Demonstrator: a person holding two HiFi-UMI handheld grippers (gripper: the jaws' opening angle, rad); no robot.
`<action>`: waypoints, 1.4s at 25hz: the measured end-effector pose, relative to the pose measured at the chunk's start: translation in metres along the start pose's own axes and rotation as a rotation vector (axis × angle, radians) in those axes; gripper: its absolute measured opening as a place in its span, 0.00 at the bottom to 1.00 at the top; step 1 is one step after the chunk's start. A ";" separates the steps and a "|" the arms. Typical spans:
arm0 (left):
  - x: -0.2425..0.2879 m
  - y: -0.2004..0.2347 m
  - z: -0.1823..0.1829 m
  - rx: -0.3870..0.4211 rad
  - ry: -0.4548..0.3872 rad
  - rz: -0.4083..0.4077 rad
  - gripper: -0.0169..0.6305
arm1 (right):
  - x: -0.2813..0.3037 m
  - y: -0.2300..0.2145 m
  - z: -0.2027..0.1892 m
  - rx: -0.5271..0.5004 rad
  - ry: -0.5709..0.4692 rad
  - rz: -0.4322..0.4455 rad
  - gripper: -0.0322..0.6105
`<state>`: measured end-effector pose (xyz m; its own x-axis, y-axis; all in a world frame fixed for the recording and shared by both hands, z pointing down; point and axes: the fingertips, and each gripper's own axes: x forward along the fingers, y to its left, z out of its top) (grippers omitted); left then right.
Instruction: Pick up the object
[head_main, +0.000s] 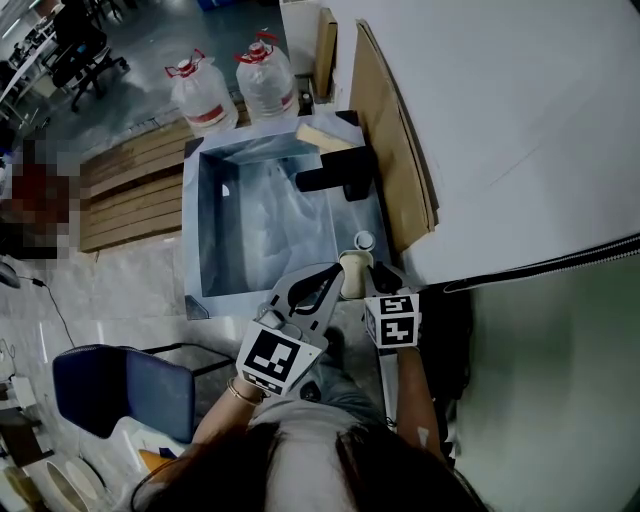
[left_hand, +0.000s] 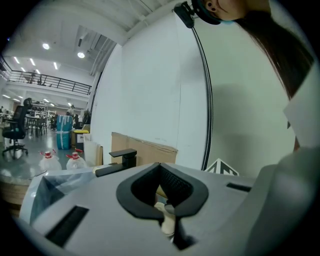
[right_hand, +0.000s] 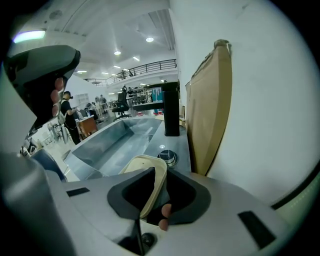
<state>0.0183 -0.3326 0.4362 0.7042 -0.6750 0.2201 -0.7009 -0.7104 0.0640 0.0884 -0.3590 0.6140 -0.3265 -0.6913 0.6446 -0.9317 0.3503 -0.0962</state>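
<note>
1. The right gripper has its jaws clamped on one wall of the cream cup, with the rim running between the pads. Pinching a single wall is probably the only hold this wide-mouthed cup offers.
2. The cup is at the lower centre of the head view, over the near right corner of the sink. The black faucet stands farther up the frame. The cup looks roughly upright, which suits a straight lift.
3. The left gripper lies just left of the cup with its jaws drawn together. It appears to be standing by or steadying the cup, not carrying it.
4. The cup's base is covered by both grippers, so I cannot tell whether it has left the surface.
5. A cream sliver shows at the seam of the left jaws, but it is unclear whether it is pinched there or merely seen beyond them.
6. A small pinkish blob low between the right jaws cannot be identified.
</note>
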 end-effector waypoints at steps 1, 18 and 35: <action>0.001 0.001 -0.001 0.007 -0.001 -0.001 0.04 | 0.002 -0.001 -0.001 0.004 0.006 -0.001 0.16; -0.001 0.013 -0.023 -0.026 0.046 0.026 0.04 | 0.021 -0.004 -0.019 0.044 0.095 -0.020 0.16; -0.009 0.012 -0.018 -0.011 0.034 0.061 0.04 | 0.015 -0.012 -0.019 0.154 0.087 -0.061 0.10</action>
<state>0.0013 -0.3310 0.4523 0.6561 -0.7094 0.2573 -0.7436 -0.6658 0.0605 0.0979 -0.3619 0.6393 -0.2602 -0.6485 0.7153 -0.9648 0.2043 -0.1657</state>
